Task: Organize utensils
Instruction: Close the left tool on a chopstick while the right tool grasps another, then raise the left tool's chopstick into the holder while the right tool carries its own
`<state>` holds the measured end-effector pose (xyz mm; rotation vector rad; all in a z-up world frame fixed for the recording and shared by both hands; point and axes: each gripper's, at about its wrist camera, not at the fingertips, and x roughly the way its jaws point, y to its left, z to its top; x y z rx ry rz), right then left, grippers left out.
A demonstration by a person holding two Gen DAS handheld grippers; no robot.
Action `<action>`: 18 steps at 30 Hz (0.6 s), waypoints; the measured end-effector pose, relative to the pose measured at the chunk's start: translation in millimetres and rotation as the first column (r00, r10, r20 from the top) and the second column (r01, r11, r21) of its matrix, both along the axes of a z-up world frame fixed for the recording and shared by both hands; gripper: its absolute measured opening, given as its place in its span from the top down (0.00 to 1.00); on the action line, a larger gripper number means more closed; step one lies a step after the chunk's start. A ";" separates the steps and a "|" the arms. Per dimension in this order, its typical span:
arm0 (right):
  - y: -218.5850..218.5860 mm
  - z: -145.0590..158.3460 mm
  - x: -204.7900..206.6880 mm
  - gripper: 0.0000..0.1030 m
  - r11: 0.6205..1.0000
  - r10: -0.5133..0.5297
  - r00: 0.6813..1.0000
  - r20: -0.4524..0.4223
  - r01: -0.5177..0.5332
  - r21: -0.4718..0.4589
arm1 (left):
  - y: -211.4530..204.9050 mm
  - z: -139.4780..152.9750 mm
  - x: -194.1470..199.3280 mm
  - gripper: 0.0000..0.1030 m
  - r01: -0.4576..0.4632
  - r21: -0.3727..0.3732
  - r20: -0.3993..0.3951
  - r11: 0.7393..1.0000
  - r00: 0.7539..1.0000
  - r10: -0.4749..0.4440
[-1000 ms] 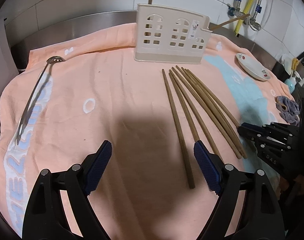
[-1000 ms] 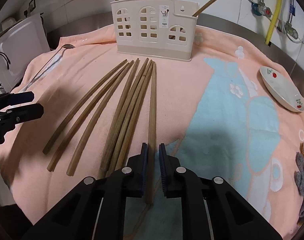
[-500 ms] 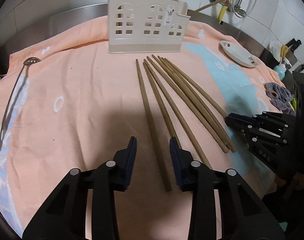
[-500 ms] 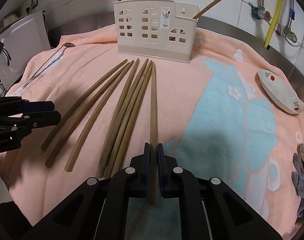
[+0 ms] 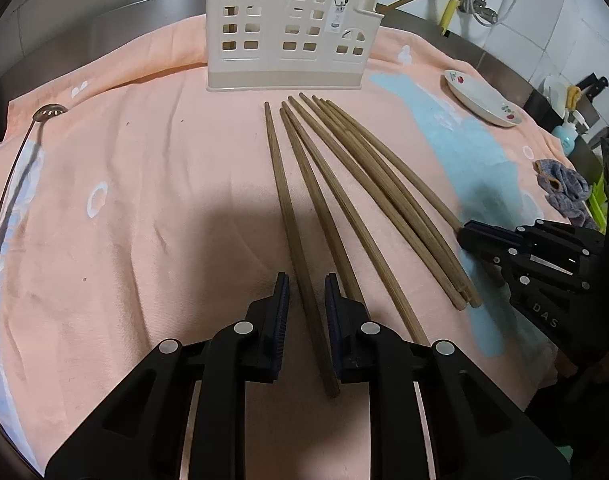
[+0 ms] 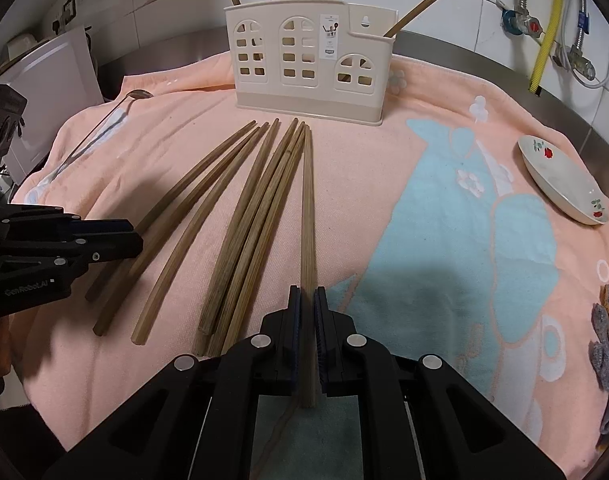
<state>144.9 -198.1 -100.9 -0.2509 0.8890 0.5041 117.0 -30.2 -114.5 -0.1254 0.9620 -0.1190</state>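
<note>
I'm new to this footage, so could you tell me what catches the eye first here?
A fan of wooden chopsticks lies on the peach towel before the cream utensil holder. The right gripper clamps the rightmost chopstick; the left gripper is closing around the leftmost one.

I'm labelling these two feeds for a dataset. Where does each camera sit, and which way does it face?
Left wrist view: on the left tongs, looking down and forward over the towel toward the utensil holder; its jaws are closing around the leftmost chopstick, with the right tongs at right.
Right wrist view: on the right tongs, shut on the rightmost chopstick; the left tongs show at left.
Shared: holder, chopsticks, towel, dish, ladle.
</note>
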 end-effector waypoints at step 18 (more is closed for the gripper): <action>-0.5 10.4 -3.5 0.93 1.000 -0.004 1.000 0.019 0.004 0.015 | 4.8 10.7 -2.0 0.93 -0.015 0.039 0.028 0.999 1.000 0.014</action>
